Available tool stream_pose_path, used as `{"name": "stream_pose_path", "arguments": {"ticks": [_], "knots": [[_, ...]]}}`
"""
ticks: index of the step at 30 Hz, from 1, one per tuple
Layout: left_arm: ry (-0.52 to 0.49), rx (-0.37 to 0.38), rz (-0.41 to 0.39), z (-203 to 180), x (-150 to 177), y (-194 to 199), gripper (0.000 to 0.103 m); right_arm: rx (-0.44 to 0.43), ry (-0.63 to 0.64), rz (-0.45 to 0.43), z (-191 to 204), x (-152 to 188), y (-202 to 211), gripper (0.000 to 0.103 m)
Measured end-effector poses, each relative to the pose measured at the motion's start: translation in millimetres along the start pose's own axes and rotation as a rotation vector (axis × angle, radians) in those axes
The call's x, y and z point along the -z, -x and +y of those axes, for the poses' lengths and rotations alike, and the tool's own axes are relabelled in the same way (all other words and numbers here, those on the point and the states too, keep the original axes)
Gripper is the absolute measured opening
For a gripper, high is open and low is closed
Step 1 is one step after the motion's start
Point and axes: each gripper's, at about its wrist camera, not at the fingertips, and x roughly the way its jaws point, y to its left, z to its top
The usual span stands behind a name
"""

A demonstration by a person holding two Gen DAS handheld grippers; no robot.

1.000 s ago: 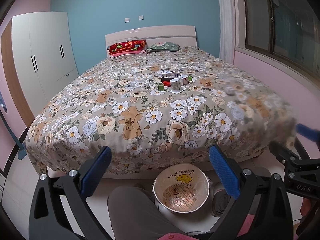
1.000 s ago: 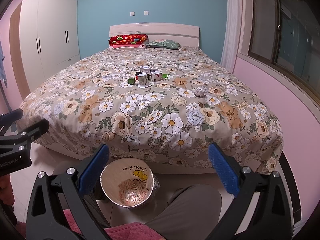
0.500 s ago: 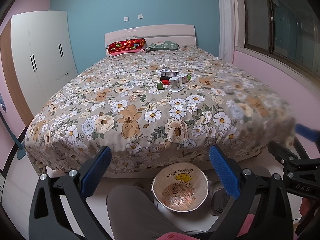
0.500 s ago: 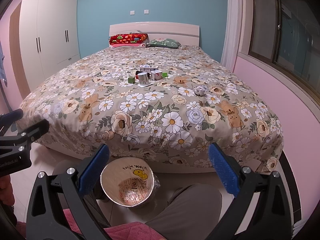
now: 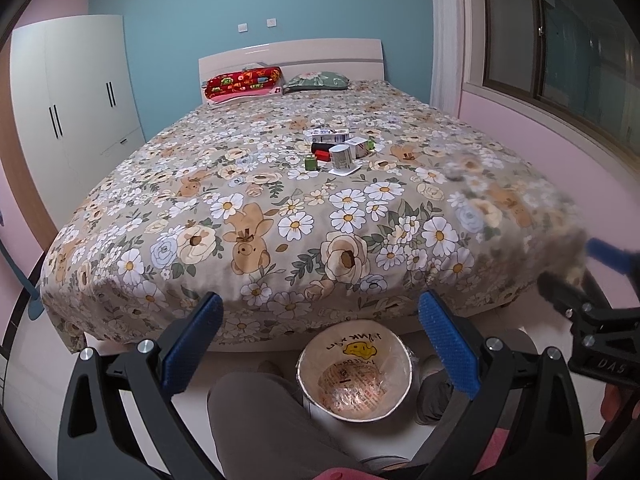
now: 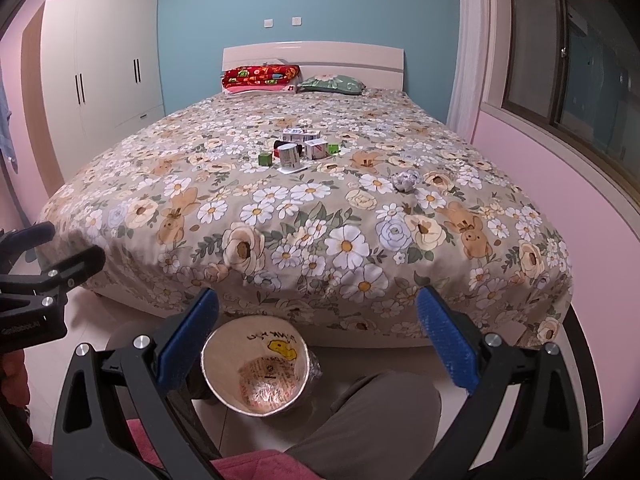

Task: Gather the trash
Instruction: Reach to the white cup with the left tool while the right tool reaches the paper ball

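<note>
Blue ribbed pads line both of our tools: the left gripper (image 5: 318,344) and the right gripper (image 6: 318,340) each have their jaws spread wide with nothing between them, held low and level at the foot of the floral-patterned bed (image 6: 280,208), which we judge to be a ready stance before reaching out. Just below and ahead of both tools, on the pale floor between our knees, stands the round white bin lined with a printed plastic bag (image 5: 356,372), its mouth open upward, presumably set there so that anything lifted from the bed can be dropped straight down without carrying it far. Ahead of the right gripper and a little to its right, on the bedspread, lies the crumpled silvery-grey ball of wrapper (image 6: 405,180), small, wrinkled and alone; it looks light and easily squashed. Farther ahead, near the middle of the bed, sits a cluster of small printed boxes, a cylindrical printed can and green cubes (image 6: 298,150), close together, the can on a white card. Which of these count as trash we cannot tell; the crumpled ball seems the nearest candidate for the right tool.
</note>
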Motion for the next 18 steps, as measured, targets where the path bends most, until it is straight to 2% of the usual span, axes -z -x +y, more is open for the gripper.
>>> {"name": "stream_pose_path", "arguments": {"ticks": [7, 10, 14, 18], "knots": [[-0.024, 0.007, 0.015, -6, -33, -33, 0.099, 0.023, 0.042, -0.009, -19, -38, -28, 0.097], [-0.014, 0.032, 0.034, -7, -53, -52, 0.099, 0.028, 0.042, -0.016, -32, -55, -41, 0.097], [0.030, 0.105, 0.075, -6, -80, -80, 0.099, 0.037, 0.017, -0.020, -54, -81, -62, 0.097], [0.057, 0.126, 0.085, -10, -108, -111, 0.099, 0.033, -0.021, -0.028, -83, -109, -85, 0.097]]}}
